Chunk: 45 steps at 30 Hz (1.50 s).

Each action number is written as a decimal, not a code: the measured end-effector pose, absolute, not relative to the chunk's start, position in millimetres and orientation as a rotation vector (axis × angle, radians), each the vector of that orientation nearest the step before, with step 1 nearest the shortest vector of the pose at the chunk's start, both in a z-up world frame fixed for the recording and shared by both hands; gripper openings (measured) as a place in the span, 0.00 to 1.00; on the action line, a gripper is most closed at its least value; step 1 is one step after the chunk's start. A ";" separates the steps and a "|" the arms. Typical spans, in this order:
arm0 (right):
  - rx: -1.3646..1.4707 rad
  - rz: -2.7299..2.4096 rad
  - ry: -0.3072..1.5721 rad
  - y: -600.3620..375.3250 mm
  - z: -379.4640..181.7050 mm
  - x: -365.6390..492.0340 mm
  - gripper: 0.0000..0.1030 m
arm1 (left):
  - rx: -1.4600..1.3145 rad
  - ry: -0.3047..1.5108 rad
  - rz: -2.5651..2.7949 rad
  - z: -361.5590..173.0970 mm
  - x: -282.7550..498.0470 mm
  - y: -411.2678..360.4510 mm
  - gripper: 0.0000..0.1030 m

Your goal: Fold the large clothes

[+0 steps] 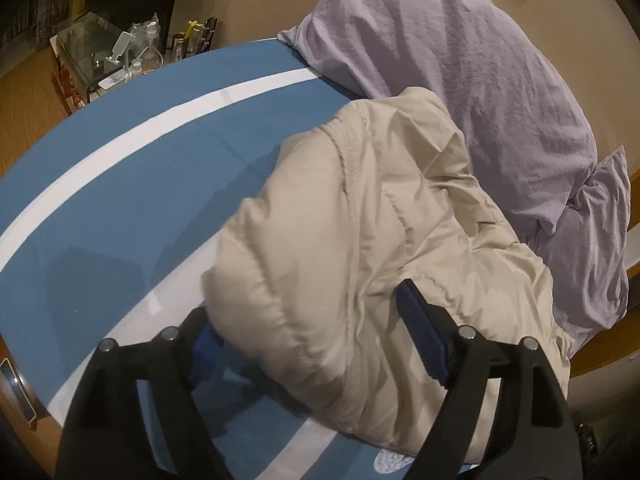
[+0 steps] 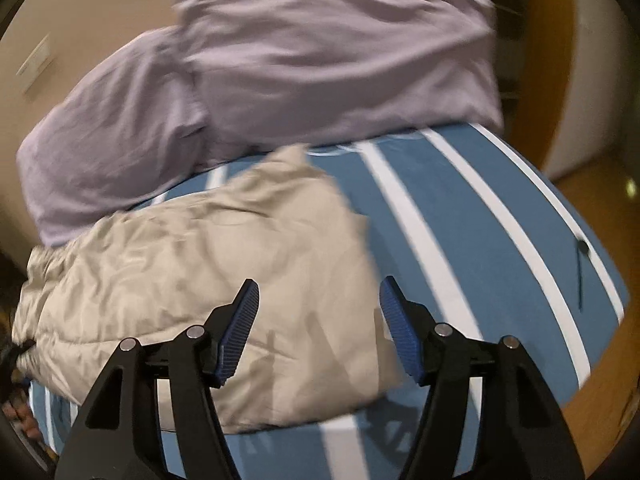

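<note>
Two grippers hang over a bed with a blue, white-striped sheet [image 1: 120, 168]. On it a puffy beige quilted jacket [image 1: 360, 240] lies bundled, its far edge against a rumpled lilac duvet [image 1: 460, 60]. Left gripper [image 1: 308, 340]: fingers spread wide, a bulge of jacket between them, the pads not pressing it. Right gripper [image 2: 318, 332]: fingers spread above the jacket's near edge, holding nothing.

The puffy jacket [image 1: 360, 220] is beige. The bed sheet [image 1: 120, 168] is blue with white stripes. The pillows [image 1: 460, 60] are light purple.
</note>
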State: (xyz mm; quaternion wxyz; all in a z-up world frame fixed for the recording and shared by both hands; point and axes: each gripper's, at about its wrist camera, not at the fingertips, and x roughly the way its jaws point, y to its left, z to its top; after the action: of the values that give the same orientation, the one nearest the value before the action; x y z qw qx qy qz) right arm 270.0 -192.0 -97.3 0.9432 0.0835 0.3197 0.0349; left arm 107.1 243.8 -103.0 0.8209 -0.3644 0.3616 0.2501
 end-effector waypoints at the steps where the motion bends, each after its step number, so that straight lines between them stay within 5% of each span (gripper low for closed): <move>1: 0.144 0.103 0.653 -179.5 -96.0 272.9 0.64 | -0.777 0.769 0.533 -103.6 108.6 243.8 0.79; 13: -0.008 0.241 0.739 -103.4 -124.8 280.4 0.66 | -0.829 0.735 0.574 -109.5 122.5 248.4 0.78; 23: -0.135 0.224 0.746 -93.3 -158.1 274.5 0.70 | -0.879 0.661 0.525 -97.5 117.1 250.4 0.34; 26: -0.147 0.220 0.743 -93.2 -163.2 276.4 0.70 | -0.877 0.639 0.492 -85.8 119.7 246.0 0.28; 45: -0.162 0.236 0.749 -93.3 -165.2 280.5 0.71 | -0.661 0.492 -0.006 53.6 173.6 107.9 0.24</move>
State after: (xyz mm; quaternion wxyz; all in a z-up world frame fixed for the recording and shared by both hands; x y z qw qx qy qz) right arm 280.5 -93.3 -165.2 0.9206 -0.0789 0.3647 0.1147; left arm 173.6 107.9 53.6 0.9163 -0.3212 0.2393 -0.0028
